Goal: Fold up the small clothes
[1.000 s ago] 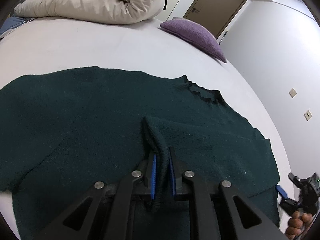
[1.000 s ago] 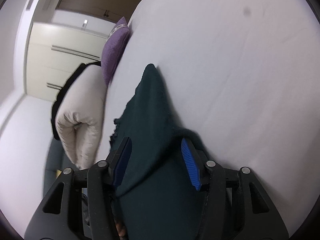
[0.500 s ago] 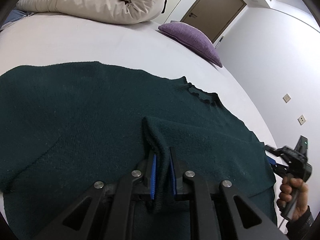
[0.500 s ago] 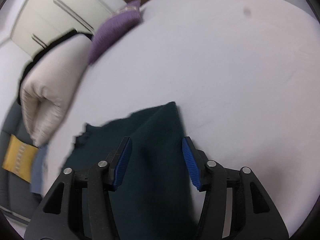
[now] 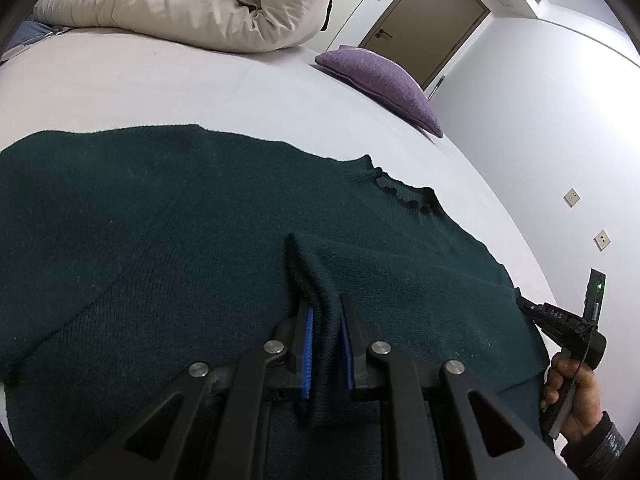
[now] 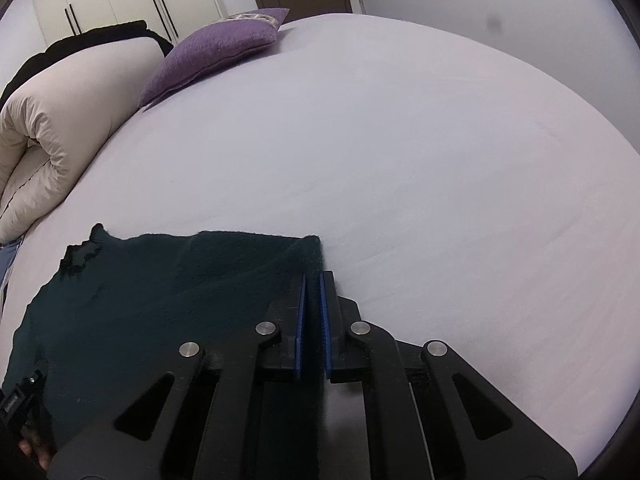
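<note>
A purple pillow [image 6: 212, 50] is lying on the bed [image 6: 400, 160] beside a rolled beige duvet [image 6: 60, 120]. A brown door [image 5: 432, 20] is standing closed behind.

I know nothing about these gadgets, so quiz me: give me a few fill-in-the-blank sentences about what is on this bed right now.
1. The dark green sweater lies spread on a bed whose sheet is ____.
2. The left tongs pinch a raised ____ of the sweater's knit.
3. The pillow at the far edge of the bed is ____.
4. The right tongs are shut at the sweater's ____.

Missing words: white; fold; purple; corner
</note>
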Motion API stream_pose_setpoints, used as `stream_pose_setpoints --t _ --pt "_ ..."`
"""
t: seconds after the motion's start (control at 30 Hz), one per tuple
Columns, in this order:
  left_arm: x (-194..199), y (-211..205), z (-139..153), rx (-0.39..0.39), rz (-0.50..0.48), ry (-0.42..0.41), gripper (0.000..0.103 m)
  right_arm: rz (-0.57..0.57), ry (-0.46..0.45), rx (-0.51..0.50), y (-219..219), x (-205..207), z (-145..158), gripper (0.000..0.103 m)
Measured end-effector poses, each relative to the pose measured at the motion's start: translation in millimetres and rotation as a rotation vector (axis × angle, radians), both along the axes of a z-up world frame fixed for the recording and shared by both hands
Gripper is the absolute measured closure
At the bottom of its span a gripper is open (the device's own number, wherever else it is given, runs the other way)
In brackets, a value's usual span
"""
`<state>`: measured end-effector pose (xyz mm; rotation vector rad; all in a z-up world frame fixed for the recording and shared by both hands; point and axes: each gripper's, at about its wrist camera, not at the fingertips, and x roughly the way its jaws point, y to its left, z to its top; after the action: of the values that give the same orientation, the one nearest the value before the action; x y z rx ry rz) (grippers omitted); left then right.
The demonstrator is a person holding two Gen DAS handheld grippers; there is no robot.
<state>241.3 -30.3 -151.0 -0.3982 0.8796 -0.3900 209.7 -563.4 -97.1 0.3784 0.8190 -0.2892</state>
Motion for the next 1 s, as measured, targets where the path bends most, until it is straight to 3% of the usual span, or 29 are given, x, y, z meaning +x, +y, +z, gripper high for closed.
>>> stream_pose_setpoints --t 0.2,0.33,0.5,0.83,1.0 --pt "0.0 1.0 0.5 -0.004 0.000 0.001 0.087 -0.021 0.012 -0.003 0.9 -6.0 12.3 0.095" --pt "-0.3 1.2 0.6 -0.008 0.000 -0.001 0.087 -0.005 -0.065 0.000 22.9 -38.6 38.9 0.091" --pt "-0.8 1.3 0.4 -0.008 -0.001 -0.001 0.087 0.103 0.041 -0.030 50.0 -42.7 6.1 0.086" --pt "-1.6 4.4 1.3 -0.016 -0.001 -0.002 0.087 0.101 -0.120 0.184 13.9 -60.0 -14.1 0.086" --pt "-0.6 7.5 0.3 -0.029 -0.003 -0.001 0.087 0.100 -0.140 0.198 17.2 -69.5 -10.8 0.086"
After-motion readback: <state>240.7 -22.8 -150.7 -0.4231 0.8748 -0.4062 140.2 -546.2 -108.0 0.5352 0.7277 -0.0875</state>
